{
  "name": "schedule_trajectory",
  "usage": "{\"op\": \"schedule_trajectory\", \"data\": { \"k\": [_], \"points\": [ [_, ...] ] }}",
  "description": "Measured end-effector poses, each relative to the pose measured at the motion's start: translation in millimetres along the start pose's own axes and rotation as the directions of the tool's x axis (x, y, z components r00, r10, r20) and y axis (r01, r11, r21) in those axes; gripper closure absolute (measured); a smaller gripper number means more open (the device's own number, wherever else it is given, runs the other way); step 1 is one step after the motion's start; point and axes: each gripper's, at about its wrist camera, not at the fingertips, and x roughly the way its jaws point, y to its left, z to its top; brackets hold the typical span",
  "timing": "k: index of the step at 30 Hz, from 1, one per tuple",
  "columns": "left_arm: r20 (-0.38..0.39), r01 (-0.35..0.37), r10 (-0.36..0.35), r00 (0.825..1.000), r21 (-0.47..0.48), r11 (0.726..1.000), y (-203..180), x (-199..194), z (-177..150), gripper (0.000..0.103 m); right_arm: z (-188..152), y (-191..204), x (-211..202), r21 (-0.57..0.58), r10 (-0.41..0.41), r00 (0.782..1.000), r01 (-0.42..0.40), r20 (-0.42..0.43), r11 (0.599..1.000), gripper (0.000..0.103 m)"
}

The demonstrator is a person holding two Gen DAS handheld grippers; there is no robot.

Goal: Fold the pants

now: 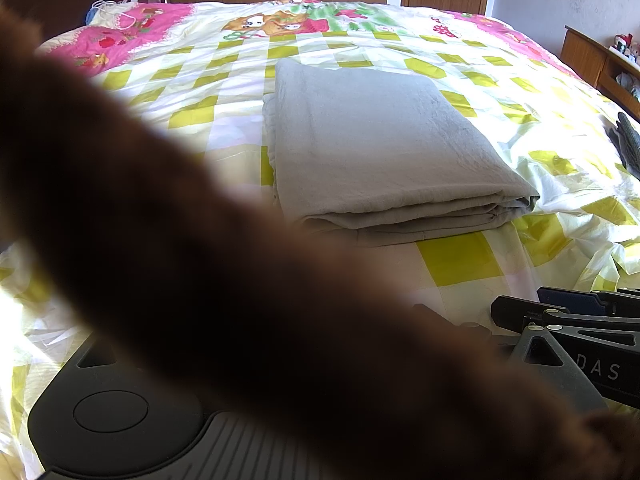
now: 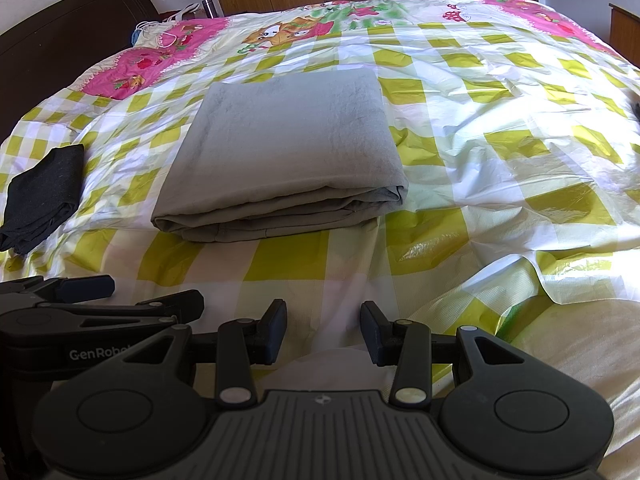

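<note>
Fingers (image 2: 276, 334) of the right gripper (image 2: 323, 334) stand apart, nothing between them, low over the near edge of the bed. Left gripper (image 2: 86, 300) shows in the right view lying just to the side, pointing across; can't tell whether its jaws are apart or together. In its own view a blurred brown shape (image 1: 200, 260) covers the fingers.

Pants (image 2: 286, 148) sit ahead of both, mid-bed: grey, already a neat stacked rectangle, layered edges facing the grippers. Looks folded; little left to do.

Handling guess: soft, light, limp cloth, layers will slide and splay if pinched at one corner. Best hold is probably the thick near edge, all layers at once, one gripper per corner.

Plastic sheet (image 2: 500, 168) under it looks slick and wrinkled, may drag along.

Dark folded cloth (image 2: 42, 196) lies left, apart from the pants. Another dark item (image 1: 628, 144) far right. Nothing blocks the approach.
</note>
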Motion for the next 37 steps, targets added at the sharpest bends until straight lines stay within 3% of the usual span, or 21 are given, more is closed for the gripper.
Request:
{"op": "schedule_trajectory", "data": {
  "k": [37],
  "points": [
    [0.034, -0.008, 0.008, 0.999, -0.004, 1.000, 0.0, -4.7, 1.1, 0.006, -0.2, -0.1, 0.5, -0.001, 0.000, 1.000, 0.000, 0.000, 1.000, 0.048]
  ]
}}
